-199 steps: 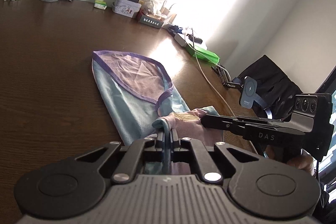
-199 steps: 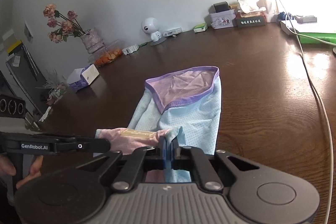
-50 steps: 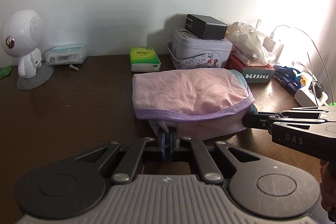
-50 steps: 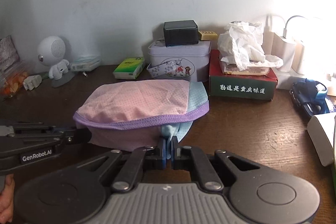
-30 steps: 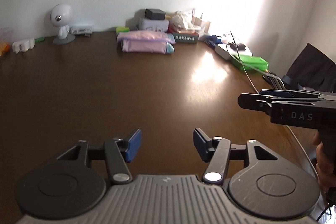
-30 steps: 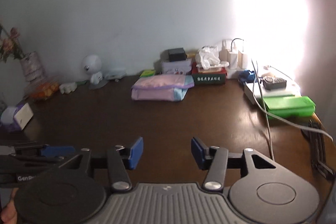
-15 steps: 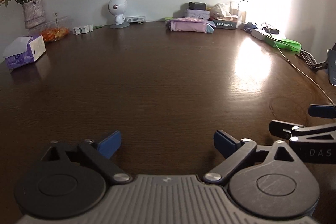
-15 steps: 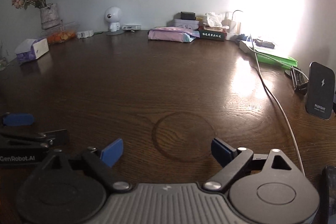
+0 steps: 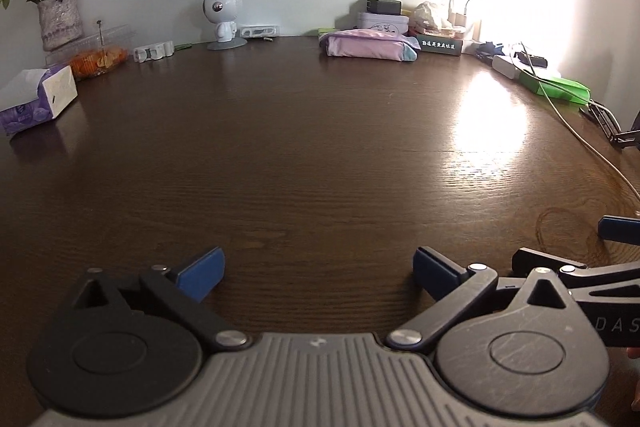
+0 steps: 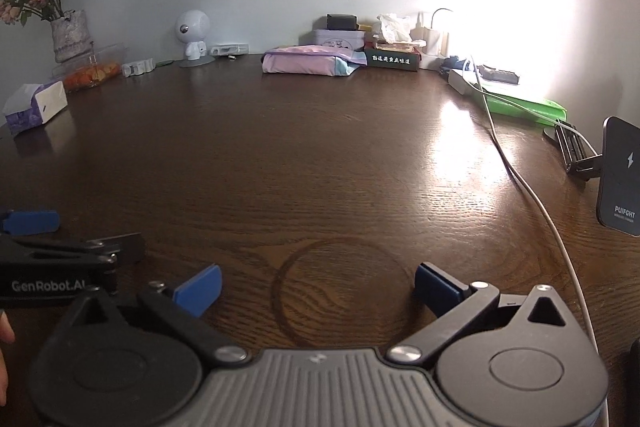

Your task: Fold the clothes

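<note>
Fingers (image 9: 200, 273) on the left gripper (image 9: 318, 269) and right gripper (image 10: 318, 281) are gaping wide, gripping nothing. Folded clothes (image 9: 370, 45) (image 10: 312, 64) are sitting far ahead of both, at the surface's (image 9: 300, 155) back edge, long axis running sideways. Probably soft, light, floppy; pinching a folded edge looks safest.

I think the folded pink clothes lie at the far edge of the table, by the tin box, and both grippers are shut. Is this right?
Not quite. The folded pink clothes do lie far back by the tin box, but the left gripper and right gripper are open and empty, as each wrist view shows.
</note>
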`<state>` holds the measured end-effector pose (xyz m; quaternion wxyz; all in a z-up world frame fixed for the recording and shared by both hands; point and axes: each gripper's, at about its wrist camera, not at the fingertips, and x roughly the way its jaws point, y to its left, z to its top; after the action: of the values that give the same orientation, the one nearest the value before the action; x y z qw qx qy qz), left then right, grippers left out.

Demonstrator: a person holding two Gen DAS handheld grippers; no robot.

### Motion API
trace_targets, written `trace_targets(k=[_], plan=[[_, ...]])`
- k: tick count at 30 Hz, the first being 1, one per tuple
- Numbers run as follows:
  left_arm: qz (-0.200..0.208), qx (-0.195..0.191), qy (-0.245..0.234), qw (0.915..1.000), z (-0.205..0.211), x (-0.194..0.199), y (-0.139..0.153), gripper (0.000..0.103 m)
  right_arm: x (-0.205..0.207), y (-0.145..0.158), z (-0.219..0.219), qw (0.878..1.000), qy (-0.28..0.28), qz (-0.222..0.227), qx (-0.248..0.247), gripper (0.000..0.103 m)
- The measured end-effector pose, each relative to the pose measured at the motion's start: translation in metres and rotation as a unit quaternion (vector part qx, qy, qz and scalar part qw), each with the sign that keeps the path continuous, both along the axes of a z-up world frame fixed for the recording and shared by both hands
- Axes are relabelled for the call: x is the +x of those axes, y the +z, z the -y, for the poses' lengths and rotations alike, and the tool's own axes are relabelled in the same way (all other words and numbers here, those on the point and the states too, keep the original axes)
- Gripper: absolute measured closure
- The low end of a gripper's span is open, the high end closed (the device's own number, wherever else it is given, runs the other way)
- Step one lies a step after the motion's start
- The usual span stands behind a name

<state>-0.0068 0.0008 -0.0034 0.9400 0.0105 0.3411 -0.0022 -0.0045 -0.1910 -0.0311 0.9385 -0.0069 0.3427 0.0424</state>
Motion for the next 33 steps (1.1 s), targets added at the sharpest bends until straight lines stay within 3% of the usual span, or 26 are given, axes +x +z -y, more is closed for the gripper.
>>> trace_targets(k=[16, 33], plan=[[0.009, -0.003, -0.019, 0.9998, -0.001, -0.024, -0.002, 0.001, -0.032, 0.0, -0.001, 1.0, 0.006, 0.011, 0.0, 0.0], [0.0, -0.002, -0.03, 0.9995, -0.007, -0.012, 0.0, 0.0, -0.033, 0.001, -0.001, 1.0, 0.005, 0.013, 0.0, 0.0]])
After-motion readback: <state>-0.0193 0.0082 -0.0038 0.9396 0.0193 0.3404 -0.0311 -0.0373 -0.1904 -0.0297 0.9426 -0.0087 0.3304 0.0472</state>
